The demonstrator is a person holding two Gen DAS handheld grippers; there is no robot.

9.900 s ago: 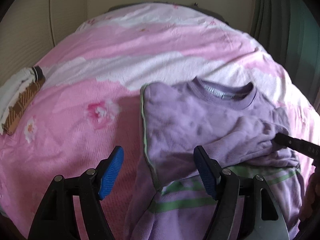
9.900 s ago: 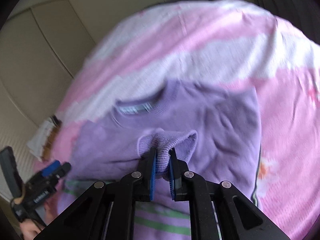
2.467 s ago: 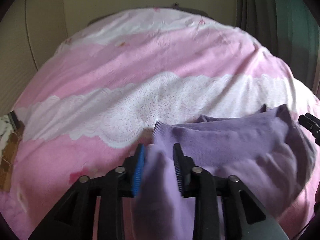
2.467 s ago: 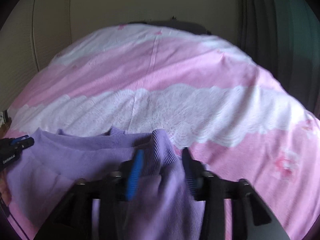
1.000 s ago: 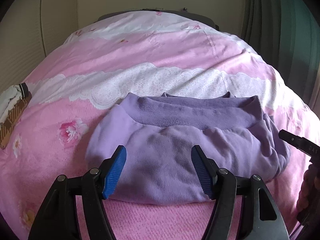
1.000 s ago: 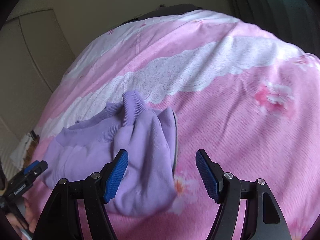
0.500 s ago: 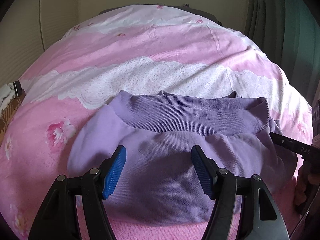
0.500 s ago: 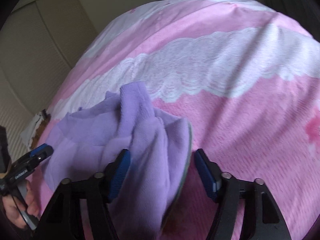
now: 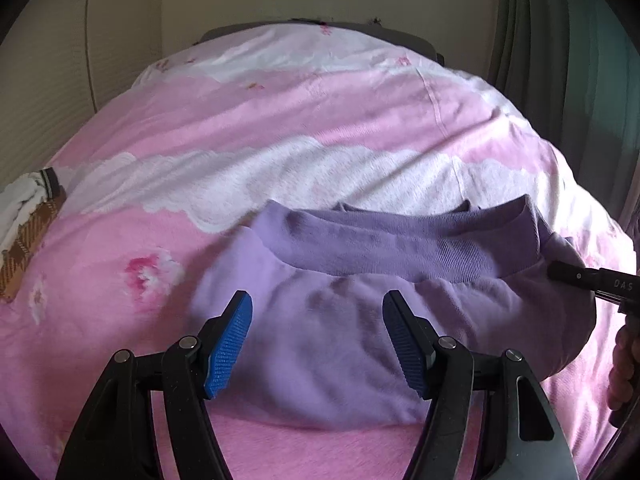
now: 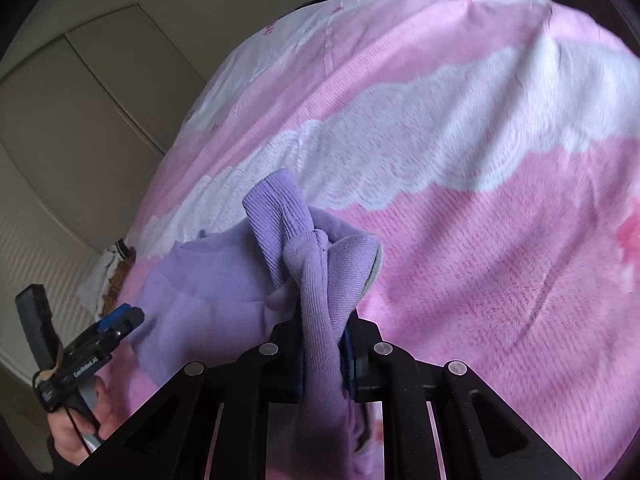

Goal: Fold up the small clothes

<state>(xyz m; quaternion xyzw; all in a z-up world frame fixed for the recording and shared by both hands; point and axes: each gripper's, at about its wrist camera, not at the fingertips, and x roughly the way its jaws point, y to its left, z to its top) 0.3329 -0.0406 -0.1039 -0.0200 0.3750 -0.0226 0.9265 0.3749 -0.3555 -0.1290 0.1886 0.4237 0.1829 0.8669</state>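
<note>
Purple sweatshirt [image 10: 208,300] sits folded on the bed [image 10: 480,240]; right gripper [image 10: 322,354] just clamped its bunched right edge, left gripper [image 9: 316,332] hangs wide and empty, so lifting one-sided could undo the fold.

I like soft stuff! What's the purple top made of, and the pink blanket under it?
The purple sweatshirt looks like soft matte cotton knit; its waistband shows fine ribs. The pink bedspread looks like fuzzy fleece or terry, with a nubby pile and white lace-pattern bands. The exact fibres can't be told.

"DAS" readable on right gripper [image 9: 592,280]; lettering on left gripper [image 10: 120,322] too small.
</note>
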